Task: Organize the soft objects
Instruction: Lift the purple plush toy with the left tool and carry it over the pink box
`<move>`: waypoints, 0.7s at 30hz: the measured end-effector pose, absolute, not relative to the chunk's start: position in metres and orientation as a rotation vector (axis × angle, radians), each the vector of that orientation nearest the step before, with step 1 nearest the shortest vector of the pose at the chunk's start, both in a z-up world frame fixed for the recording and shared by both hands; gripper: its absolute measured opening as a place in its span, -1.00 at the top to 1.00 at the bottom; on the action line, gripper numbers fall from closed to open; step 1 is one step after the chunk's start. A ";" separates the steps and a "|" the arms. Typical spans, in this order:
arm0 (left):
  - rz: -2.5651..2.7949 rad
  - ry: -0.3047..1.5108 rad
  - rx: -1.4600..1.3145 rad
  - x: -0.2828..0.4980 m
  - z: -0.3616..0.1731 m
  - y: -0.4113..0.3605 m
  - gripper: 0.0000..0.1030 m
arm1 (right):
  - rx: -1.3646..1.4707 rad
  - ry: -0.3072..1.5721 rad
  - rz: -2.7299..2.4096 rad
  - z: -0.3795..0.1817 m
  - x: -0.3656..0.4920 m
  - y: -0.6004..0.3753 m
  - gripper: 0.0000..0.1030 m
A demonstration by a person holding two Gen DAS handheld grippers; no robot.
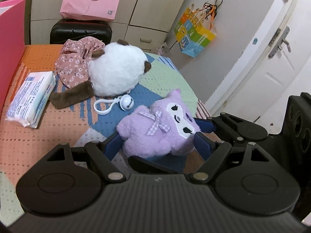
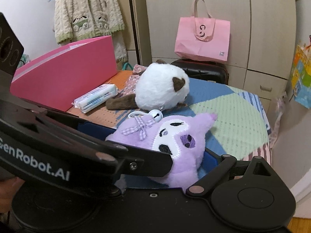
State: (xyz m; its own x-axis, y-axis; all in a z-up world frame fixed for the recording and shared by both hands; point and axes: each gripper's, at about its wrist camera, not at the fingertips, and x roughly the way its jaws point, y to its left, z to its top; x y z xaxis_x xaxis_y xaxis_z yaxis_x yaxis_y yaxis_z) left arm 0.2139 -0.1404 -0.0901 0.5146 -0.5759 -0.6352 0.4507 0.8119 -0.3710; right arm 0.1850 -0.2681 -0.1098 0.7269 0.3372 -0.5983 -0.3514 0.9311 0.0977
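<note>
While clamped, plush (image 1: 161,130) between left claw (image 1: 155,141).

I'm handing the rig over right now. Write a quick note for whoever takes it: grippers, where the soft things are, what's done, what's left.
Left gripper: fingers on either side of the purple plush, apparently gripping it.
Right gripper: also around that plush; grip unclear.
White plush, floral cloth and tissue pack lie loose on the bed, beside the pink box.
Done: nothing visibly sorted.
Left: probably everything, purple plush first.

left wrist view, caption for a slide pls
Both grippers close on a purple plush beside a white plush.
</note>
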 end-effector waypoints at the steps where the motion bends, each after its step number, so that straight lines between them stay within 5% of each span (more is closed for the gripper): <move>1: -0.620 0.826 -0.157 0.211 -0.089 -0.140 -0.54 | -0.020 0.653 0.374 -0.110 0.182 -0.267 -0.88; 21: -0.693 0.882 -0.094 0.156 -0.067 -0.121 -0.46 | -0.014 0.617 0.292 -0.091 0.112 -0.234 -0.85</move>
